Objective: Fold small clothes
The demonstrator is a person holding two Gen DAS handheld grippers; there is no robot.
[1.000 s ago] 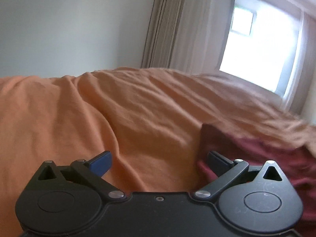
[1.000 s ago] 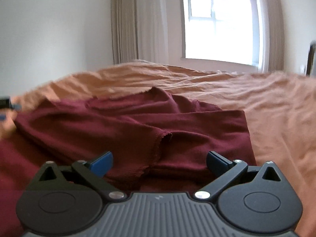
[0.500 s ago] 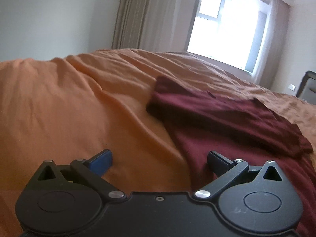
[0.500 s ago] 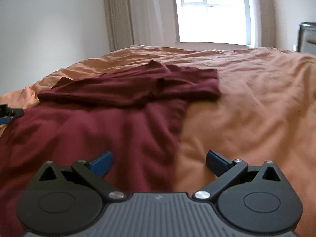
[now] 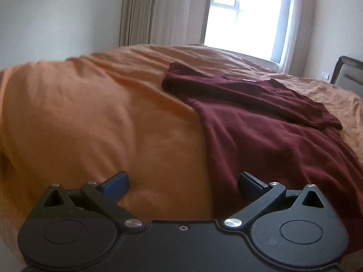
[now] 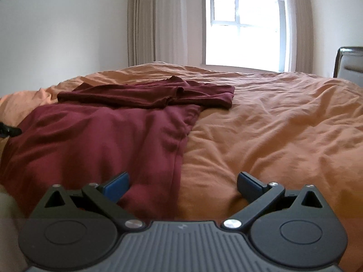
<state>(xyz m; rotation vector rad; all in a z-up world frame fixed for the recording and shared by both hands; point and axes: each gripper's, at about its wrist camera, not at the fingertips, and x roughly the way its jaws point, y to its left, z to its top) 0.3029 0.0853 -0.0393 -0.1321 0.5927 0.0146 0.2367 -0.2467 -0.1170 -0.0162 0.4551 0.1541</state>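
Maroon garment (image 6: 109, 136) lies spread on the orange bed cover (image 6: 272, 124), centre-left of the right wrist frame, its top band already turned down across the upper centre. Judged step: sleeves folded, lengthwise fold pending. Next move calls for each unit to take a lower hem edge. Left hand-held gripper (image 5: 182, 184): fingers wide apart, empty, straddling the garment's left edge. Right hand-held gripper (image 6: 182, 184): fingers wide apart, empty, over the right edge.
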